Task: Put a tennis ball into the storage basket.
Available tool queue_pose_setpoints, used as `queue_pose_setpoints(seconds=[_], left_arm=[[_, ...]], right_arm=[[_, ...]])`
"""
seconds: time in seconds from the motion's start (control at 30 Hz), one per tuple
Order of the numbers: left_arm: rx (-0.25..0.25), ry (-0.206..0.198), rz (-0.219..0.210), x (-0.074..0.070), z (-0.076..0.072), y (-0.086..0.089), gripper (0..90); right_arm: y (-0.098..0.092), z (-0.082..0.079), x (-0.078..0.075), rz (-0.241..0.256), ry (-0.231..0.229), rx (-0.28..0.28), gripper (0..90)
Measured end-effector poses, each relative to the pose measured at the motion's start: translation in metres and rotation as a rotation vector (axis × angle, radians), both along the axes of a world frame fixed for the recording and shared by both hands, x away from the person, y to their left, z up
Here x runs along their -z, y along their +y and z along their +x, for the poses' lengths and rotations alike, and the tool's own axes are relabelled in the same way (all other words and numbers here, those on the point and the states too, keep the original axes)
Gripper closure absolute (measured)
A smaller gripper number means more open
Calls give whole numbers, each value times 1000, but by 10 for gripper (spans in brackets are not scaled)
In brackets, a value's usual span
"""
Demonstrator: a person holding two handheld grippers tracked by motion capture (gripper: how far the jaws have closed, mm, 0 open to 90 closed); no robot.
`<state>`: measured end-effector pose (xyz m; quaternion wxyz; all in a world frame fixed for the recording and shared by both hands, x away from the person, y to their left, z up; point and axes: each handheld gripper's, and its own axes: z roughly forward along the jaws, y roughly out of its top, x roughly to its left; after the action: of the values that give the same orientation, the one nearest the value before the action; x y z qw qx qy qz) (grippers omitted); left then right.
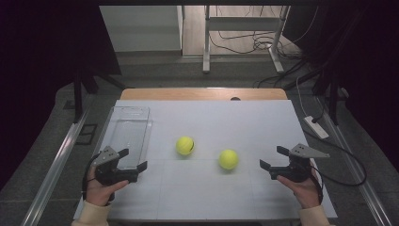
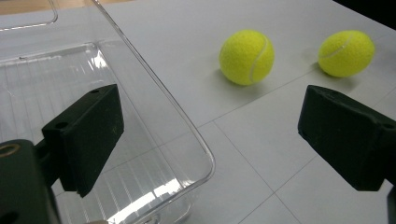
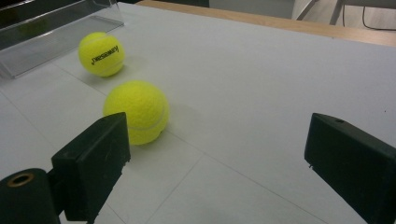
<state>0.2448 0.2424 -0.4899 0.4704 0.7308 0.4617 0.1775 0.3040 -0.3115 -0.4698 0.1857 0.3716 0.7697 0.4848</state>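
Two yellow tennis balls lie on the white table: the left ball (image 1: 185,145) (image 2: 246,57) (image 3: 101,53) and the right ball (image 1: 228,159) (image 2: 346,53) (image 3: 136,111). A clear plastic box (image 1: 129,136) (image 2: 93,116) (image 3: 51,28) stands empty at the left. My left gripper (image 1: 132,160) (image 2: 210,140) is open at the near end of the box, one jaw over its corner. To the right of the right ball my right gripper (image 1: 274,157) (image 3: 219,163) is open with nothing between its jaws.
The white table (image 1: 211,117) has a wooden strip along its far edge. A power strip (image 1: 316,127) and cables lie on the floor at the right. Metal desk legs (image 1: 206,42) stand beyond the table.
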Motion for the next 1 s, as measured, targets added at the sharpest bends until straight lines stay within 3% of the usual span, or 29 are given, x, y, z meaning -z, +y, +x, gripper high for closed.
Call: queue_pose_setpoints(seconds=[0.47,1.0], left_arm=[[1,-9,2,-2,-2,-2,82],[-6,9,22,1,-5,-7,84]], right_arm=[[3,2,3,-9,18,3,74],[2,3,6,-2,29,3,79]])
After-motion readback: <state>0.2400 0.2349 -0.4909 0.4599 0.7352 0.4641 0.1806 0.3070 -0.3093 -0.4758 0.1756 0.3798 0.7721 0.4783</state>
